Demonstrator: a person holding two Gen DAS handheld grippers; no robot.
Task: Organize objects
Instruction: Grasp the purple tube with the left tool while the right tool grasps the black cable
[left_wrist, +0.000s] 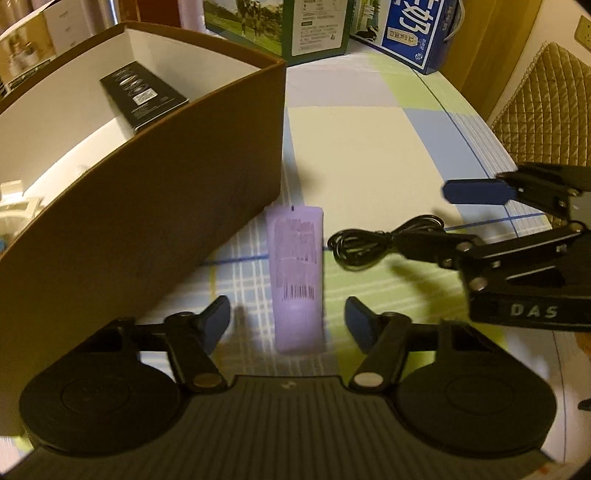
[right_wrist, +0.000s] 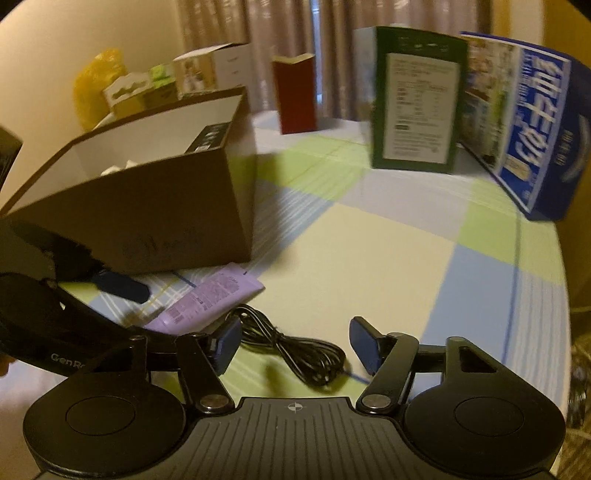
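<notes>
— Lettering first: what can be read?
— "DAS" in pale capitals on the right gripper (left_wrist: 476, 218) body, and "GenRo…" cut off on the left gripper (right_wrist: 122, 291) where it enters the right wrist view. The blue carton (right_wrist: 535, 129) carries large white characters; the green carton (right_wrist: 417, 99) has a white panel of print too blurred to read. The lilac tube (left_wrist: 297, 277) shows a barcode and smeared text.
— Where do the task's things lie?
— The soft tube lies flat on the checked tablecloth (left_wrist: 354, 147), just beside the brown cardboard box (left_wrist: 166, 221) corner, between the left gripper's spread fingers (left_wrist: 218, 317). The coiled black cable (right_wrist: 295, 347) sits just right of it, between the right gripper's fingers, also apart and holding nothing.
— Inside the box?
— White-lined walls, a slim black package (left_wrist: 144, 96) leaning within, pale items low down.
— Room to move?
— Open cloth beyond the cable up to the cartons; the table edge curves away on the right.
</notes>
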